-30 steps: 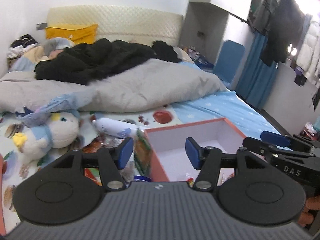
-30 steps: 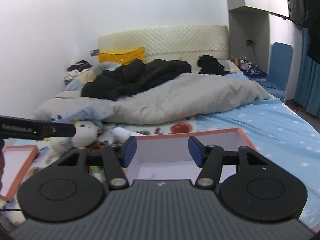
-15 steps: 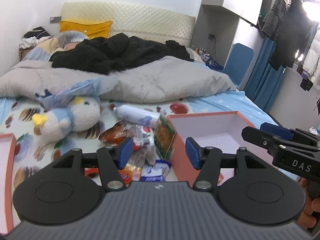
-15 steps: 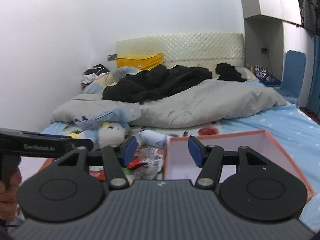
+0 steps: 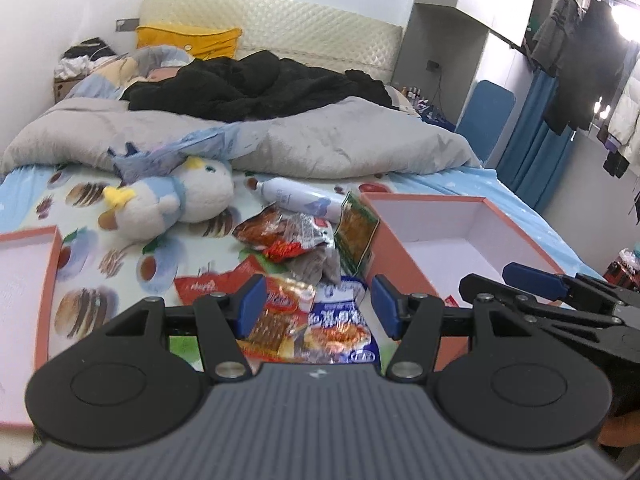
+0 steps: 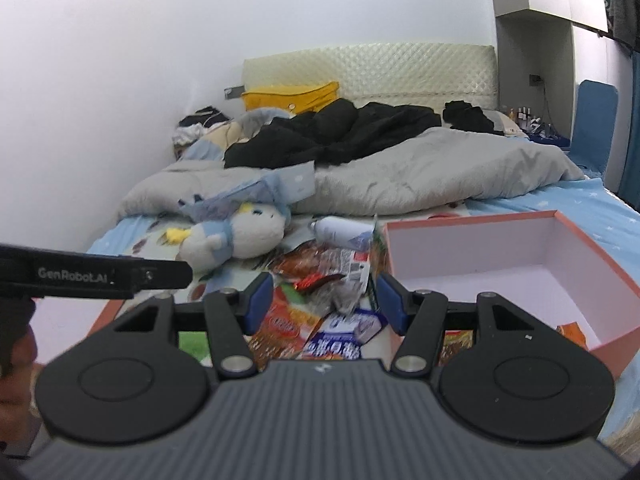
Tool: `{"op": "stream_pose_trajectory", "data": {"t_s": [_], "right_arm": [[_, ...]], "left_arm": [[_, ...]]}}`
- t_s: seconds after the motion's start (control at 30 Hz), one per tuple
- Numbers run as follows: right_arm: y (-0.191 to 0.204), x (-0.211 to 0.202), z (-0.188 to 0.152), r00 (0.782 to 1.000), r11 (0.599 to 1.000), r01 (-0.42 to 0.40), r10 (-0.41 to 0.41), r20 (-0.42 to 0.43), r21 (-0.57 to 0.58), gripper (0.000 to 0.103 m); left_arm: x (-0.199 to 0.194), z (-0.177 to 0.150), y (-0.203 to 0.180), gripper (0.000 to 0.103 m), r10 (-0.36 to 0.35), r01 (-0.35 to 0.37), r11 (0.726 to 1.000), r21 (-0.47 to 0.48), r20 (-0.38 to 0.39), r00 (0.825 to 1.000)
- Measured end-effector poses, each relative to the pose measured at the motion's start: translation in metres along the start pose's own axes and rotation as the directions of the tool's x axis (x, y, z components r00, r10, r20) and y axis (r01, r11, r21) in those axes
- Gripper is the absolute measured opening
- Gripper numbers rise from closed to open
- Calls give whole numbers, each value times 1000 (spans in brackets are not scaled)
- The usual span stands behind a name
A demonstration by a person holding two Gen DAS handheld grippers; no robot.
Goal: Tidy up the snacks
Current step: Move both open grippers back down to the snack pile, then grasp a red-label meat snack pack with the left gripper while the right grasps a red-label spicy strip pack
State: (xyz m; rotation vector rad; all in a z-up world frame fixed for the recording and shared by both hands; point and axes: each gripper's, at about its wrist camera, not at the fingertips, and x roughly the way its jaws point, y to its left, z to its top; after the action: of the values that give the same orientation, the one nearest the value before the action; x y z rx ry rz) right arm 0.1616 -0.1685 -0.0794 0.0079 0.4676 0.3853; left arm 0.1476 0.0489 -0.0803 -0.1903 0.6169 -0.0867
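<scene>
A pile of snack packets lies on the bed sheet, also in the right wrist view. A salmon-pink box with a white inside stands right of the pile; it also shows in the right wrist view, with one orange packet in its near corner. My left gripper is open and empty above the near packets, a red one and a blue one. My right gripper is open and empty over the same pile.
A box lid lies at the left. A plush penguin and a white bottle lie behind the snacks. A grey duvet and black clothes cover the far bed. The right gripper's finger reaches in beside the box.
Both grippers have swung left, from over the box to over the snack pile. Both stay open and empty.
</scene>
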Motion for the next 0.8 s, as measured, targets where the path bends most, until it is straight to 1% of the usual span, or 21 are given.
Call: {"op": "stream_pose_trajectory", "data": {"t_s": [0.1,0.2,0.3,0.37,0.43,0.53,0.6,0.67,0.8], "right_arm": [[8,-6,-7,1000,1000,-9,8,-23,-11,60],[14,-7,-14,998,1000,-17,16,-60,-21,60],[21,-2,-21,996,998,-17,12,-86,-58,60],[25,5,-24,993,997,-28,19,-118,-74,60],[30,13,-31,987,995,-52,39,-153,-85,60],[35,30,-39,978,992,-76,55,-203,-99,60],[37,44,-45,968,990,-94,67,-240,-105,60],[38,56,-50,957,987,-118,85,-276,-105,60],[40,79,-60,936,980,-161,113,-333,-119,60]], "left_arm": [[-8,-14,4,63,10,-10,1000,-15,-11,1000],[-11,-30,13,63,14,-15,999,-39,-38,999],[-5,-42,26,63,23,-28,997,-69,-73,997],[2,-47,33,65,26,-34,996,-86,-91,996],[12,-49,40,68,33,-43,995,-94,-108,994],[31,-51,51,69,34,-48,994,-100,-135,990],[47,-50,57,70,31,-46,995,-92,-157,987],[64,-50,62,74,31,-46,995,-83,-175,984],[102,-51,72,78,15,-30,998,-63,-221,975]]}}
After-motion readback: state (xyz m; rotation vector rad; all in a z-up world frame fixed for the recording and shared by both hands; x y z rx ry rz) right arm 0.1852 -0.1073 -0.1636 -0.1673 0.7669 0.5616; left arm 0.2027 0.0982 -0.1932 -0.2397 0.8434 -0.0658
